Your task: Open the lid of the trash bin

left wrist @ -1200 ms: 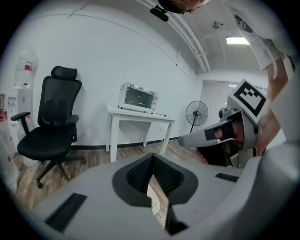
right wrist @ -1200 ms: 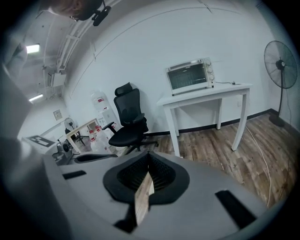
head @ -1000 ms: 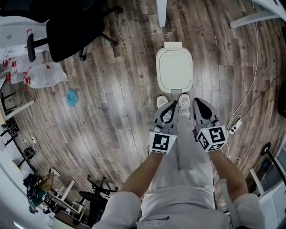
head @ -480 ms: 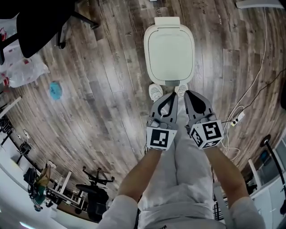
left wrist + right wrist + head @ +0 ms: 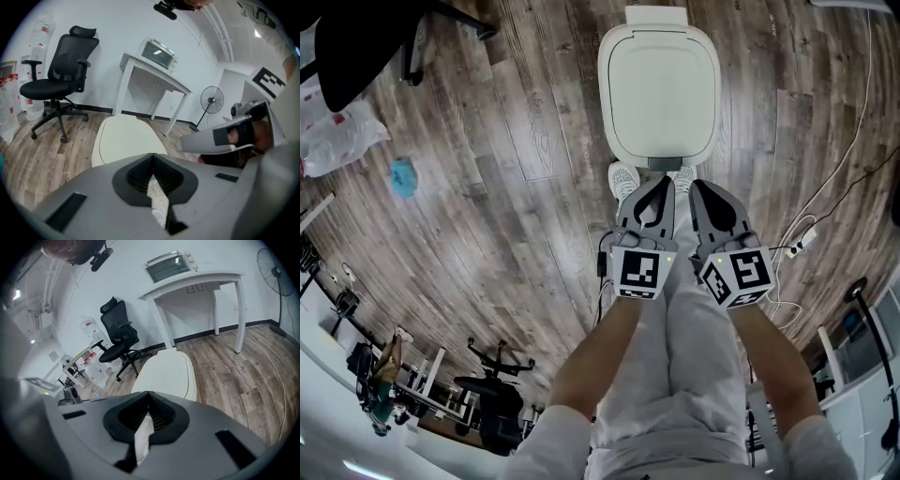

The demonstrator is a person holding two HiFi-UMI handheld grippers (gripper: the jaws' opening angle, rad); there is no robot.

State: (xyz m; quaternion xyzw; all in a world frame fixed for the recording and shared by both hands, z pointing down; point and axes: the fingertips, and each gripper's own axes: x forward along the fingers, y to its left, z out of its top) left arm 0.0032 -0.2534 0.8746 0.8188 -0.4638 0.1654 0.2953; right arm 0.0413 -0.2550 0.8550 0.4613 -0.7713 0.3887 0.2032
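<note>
The trash bin (image 5: 659, 86) stands on the wood floor just ahead of the person's shoes (image 5: 623, 177), its cream lid down flat. A small grey pedal (image 5: 662, 164) shows at its near edge between the shoes. My left gripper (image 5: 663, 185) and right gripper (image 5: 697, 187) hang side by side over the person's legs, tips near the bin's front edge and above it. Both are shut with nothing held. The lid (image 5: 123, 139) fills the left gripper view beyond that gripper's closed tips (image 5: 153, 156), and the lid (image 5: 169, 372) also lies past the right gripper's tips (image 5: 148, 394).
A black office chair (image 5: 364, 36) and a plastic bag (image 5: 337, 136) are at the far left, with a blue scrap (image 5: 403, 176) on the floor. A cable and power strip (image 5: 802, 244) lie at the right. A white table with a toaster oven (image 5: 169, 264) and a fan (image 5: 212, 100) stand behind the bin.
The person has stepped closer to the bin, which now looks larger and nearer to the shoes. Both grippers have stayed shut, side by side.
</note>
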